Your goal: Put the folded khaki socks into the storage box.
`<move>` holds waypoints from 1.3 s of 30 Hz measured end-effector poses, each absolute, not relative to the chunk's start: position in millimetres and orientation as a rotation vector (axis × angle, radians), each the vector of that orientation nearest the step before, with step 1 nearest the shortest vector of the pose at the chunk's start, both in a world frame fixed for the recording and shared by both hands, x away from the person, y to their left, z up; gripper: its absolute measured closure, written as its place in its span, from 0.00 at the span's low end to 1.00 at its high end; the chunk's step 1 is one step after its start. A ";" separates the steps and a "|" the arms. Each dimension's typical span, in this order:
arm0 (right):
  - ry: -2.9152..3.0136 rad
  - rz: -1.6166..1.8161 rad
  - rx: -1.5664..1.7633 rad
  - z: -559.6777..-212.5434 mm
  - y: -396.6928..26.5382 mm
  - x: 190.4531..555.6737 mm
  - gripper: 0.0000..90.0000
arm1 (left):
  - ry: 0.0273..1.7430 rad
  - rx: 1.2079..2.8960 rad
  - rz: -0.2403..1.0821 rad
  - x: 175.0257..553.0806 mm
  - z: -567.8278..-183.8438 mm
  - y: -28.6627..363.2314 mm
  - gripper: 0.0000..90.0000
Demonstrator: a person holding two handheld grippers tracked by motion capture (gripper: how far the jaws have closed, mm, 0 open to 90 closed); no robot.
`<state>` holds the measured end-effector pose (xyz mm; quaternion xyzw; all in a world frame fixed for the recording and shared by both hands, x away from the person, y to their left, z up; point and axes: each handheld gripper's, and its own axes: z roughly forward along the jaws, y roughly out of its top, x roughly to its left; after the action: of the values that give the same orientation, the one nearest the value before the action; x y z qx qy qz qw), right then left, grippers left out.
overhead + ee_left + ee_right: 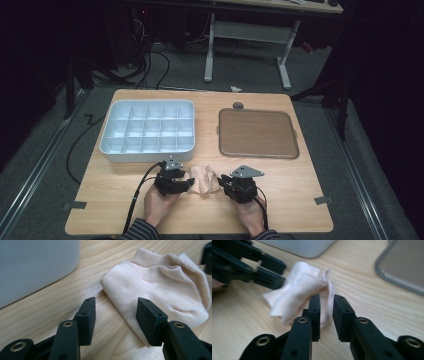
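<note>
Wood surface (200, 210) at frame centre carries a white divided tray (147, 131) upper left, a brown tray (257, 133) upper right, and a pale sock (204, 180) low centre, not yet folded or put away. Left gripper (116, 312) stands apart around the sock's edge; right gripper (326, 312) has narrow-set jaws with a fold between, though blur hides whether they pinch.

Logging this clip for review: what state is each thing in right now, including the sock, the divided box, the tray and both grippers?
sock: crumpled on the table, lying between the two grippers.
left gripper: fingers apart, clamping nothing; one finger sits over the sock's edge.
right gripper: fingers narrowly apart, with a fold of sock in the gap; grip uncertain.
divided box: lidless, every compartment empty.
brown tray: flat on the table, empty.
</note>
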<state>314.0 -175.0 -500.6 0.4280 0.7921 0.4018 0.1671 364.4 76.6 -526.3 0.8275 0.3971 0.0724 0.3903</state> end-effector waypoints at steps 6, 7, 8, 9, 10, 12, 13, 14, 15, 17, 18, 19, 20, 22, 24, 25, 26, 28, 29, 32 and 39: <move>2.280 1.165 1.112 -486.3 -161.0 304.9 0.89 | 1.009 2.104 0.201 363.3 -526.6 75.0 0.55; 2.293 1.171 1.083 -483.6 -154.3 303.6 0.89 | 1.008 2.102 0.207 363.0 -527.0 74.6 0.54; 2.293 1.171 1.083 -483.6 -154.3 303.6 0.89 | 1.008 2.102 0.207 363.0 -527.0 74.6 0.54; 2.303 1.174 1.072 -483.6 -148.9 304.0 0.89 | 1.006 2.104 0.213 362.8 -527.0 74.1 0.54; 2.309 1.165 1.073 -484.2 -146.3 304.9 0.89 | 1.007 2.104 0.214 362.6 -527.0 73.9 0.54; 2.313 1.156 1.070 -485.3 -144.4 306.1 0.88 | 1.007 2.104 0.215 362.4 -527.0 73.7 0.54; 2.314 1.152 1.074 -486.4 -142.5 307.2 0.88 | 1.007 2.105 0.215 362.3 -527.0 73.6 0.54; 2.317 1.141 1.075 -487.5 -141.2 308.5 0.87 | 1.005 2.107 0.218 362.2 -527.0 73.5 0.54; 2.319 1.125 1.070 -488.9 -139.6 310.4 0.87 | 1.004 2.107 0.221 362.2 -527.1 73.3 0.54; 2.319 1.089 1.084 -491.2 -137.6 313.6 0.86 | 1.002 2.109 0.227 362.0 -527.3 72.8 0.53; 2.317 1.079 1.090 -492.2 -137.1 314.9 0.85 | 1.001 2.109 0.231 361.8 -527.4 72.5 0.53; 2.313 1.063 1.101 -493.7 -136.7 316.5 0.85 | 0.999 2.110 0.235 361.6 -527.4 72.2 0.53; 2.309 1.027 1.117 -497.7 -136.3 320.2 0.83 | 0.996 2.112 0.239 361.3 -527.5 71.8 0.53; 2.310 1.016 1.126 -499.2 -136.3 321.2 0.83 | 0.996 2.112 0.241 361.2 -527.6 71.7 0.53; 2.311 0.990 1.144 -504.0 -136.3 324.1 0.83 | 0.994 2.114 0.243 361.1 -527.6 71.6 0.52; 2.313 0.973 1.169 -509.1 -137.3 326.7 0.83 | 0.992 2.115 0.243 361.1 -527.7 71.7 0.52; 2.315 0.965 1.172 -511.1 -138.1 327.6 0.86 | 0.992 2.115 0.243 361.1 -527.7 71.7 0.52; 2.311 0.960 1.184 -514.2 -139.1 327.6 0.91 | 0.989 2.117 0.248 361.0 -527.8 71.6 0.52; 2.308 0.965 1.185 -515.7 -140.6 327.8 0.93 | 0.989 2.117 0.248 361.0 -527.8 71.6 0.52; 2.302 0.971 1.186 -516.3 -143.0 326.9 0.95 | 0.988 2.119 0.257 360.3 -527.9 71.0 0.52; 2.245 0.981 1.174 -515.9 -150.8 321.2 0.96 | 0.991 2.120 0.275 358.9 -528.1 69.6 0.52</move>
<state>321.2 -150.8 -515.9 0.4223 0.8079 0.3528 0.2109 358.9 69.6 -528.1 0.8313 0.3886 0.1080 0.3824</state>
